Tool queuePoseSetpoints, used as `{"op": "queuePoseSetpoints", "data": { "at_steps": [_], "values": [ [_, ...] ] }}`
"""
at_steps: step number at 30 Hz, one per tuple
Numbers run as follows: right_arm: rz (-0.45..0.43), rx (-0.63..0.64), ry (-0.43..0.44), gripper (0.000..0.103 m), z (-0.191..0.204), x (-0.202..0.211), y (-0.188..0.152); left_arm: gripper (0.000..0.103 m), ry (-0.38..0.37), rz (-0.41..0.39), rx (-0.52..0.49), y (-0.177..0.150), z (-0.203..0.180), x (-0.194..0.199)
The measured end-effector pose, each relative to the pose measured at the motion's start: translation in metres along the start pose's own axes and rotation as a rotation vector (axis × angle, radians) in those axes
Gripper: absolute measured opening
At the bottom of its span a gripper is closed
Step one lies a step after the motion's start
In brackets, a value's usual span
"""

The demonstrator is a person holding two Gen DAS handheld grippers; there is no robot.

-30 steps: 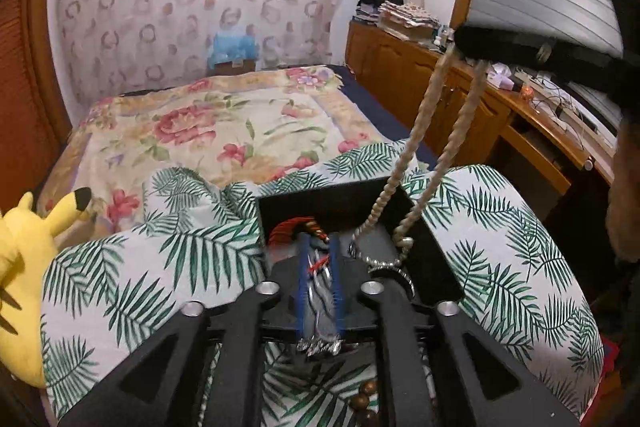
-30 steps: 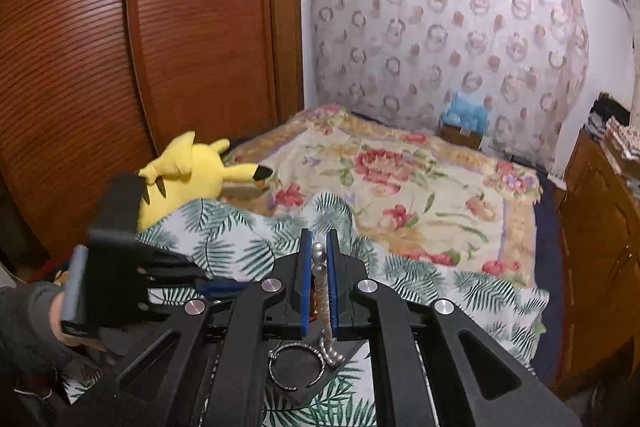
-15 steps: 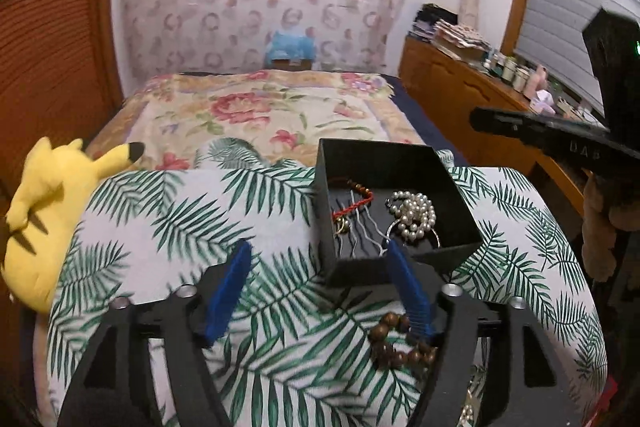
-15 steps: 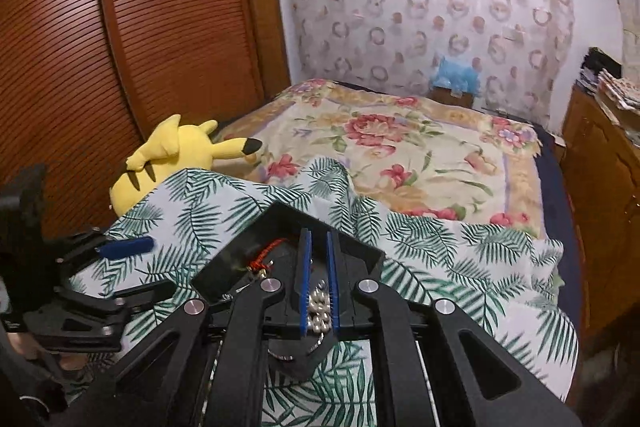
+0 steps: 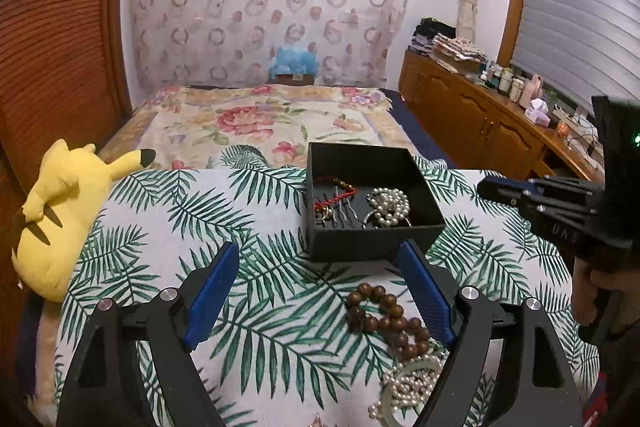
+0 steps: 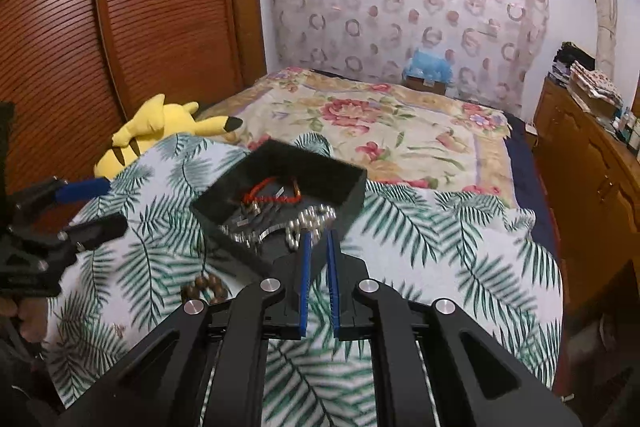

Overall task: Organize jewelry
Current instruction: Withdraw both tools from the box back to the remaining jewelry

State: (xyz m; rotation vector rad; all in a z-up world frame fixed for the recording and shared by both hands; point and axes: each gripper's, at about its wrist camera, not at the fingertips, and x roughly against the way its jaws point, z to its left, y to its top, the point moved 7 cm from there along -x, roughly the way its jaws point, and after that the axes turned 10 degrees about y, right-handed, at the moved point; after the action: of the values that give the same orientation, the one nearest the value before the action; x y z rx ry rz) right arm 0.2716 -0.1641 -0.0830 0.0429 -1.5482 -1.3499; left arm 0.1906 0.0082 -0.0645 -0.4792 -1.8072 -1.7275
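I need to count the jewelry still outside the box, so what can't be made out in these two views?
- Pearl strand and pale bangle, left wrist view: cut off by the bottom edge and the left gripper's finger.
- Brown bead bracelet, right wrist view: mostly hidden behind the right gripper's frame.
- Silver pieces in the black box, right wrist view: motion-blurred, uncountable.
- Pearls at the right gripper's tips: gripped or not, unclear.

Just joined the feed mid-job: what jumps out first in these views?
A black box on the palm-leaf cloth already holds a pearl strand and red cord. Nearer the open left gripper lie brown wooden beads. A yellow plush toy sits at the cloth's left edge.
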Motion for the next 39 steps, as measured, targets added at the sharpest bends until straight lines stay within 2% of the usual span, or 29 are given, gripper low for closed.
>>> {"op": "queuePoseSetpoints", "data": {
  "at_steps": [4,11,16,19,22,26,31,36,39],
  "values": [
    [-0.01,-0.024,0.003,0.024,0.0,0.01,-0.016,0.079,-0.003,-0.005,-0.007,-0.007,-0.005,0.007],
    [0.002,-0.025,0.009,0.028,0.01,0.018,-0.048,0.083,-0.007,-0.021,-0.048,-0.014,-0.026,0.02],
    [0.008,-0.023,0.017,0.035,0.023,0.024,-0.069,0.083,-0.039,-0.028,-0.105,-0.016,-0.035,0.028],
    [0.006,-0.028,0.021,0.042,0.031,0.027,-0.08,0.083,-0.058,-0.033,-0.159,-0.018,-0.036,0.031],
    [0.023,-0.029,0.018,0.043,0.035,0.024,-0.087,0.083,-0.059,-0.031,-0.185,-0.021,-0.03,0.028],
    [0.041,-0.035,0.034,0.043,0.044,0.017,-0.092,0.083,-0.078,0.014,-0.197,-0.035,-0.015,0.016],
    [0.082,-0.012,0.071,0.043,0.063,0.001,-0.1,0.083,-0.067,0.059,-0.211,-0.055,0.006,0.004],
    [0.123,0.004,0.045,0.042,0.066,-0.011,-0.11,0.083,-0.07,0.092,-0.218,-0.076,0.02,0.0],
    [0.146,-0.003,0.041,0.034,0.061,-0.017,-0.115,0.083,-0.086,0.109,-0.226,-0.089,0.021,0.0]
  ]
}}
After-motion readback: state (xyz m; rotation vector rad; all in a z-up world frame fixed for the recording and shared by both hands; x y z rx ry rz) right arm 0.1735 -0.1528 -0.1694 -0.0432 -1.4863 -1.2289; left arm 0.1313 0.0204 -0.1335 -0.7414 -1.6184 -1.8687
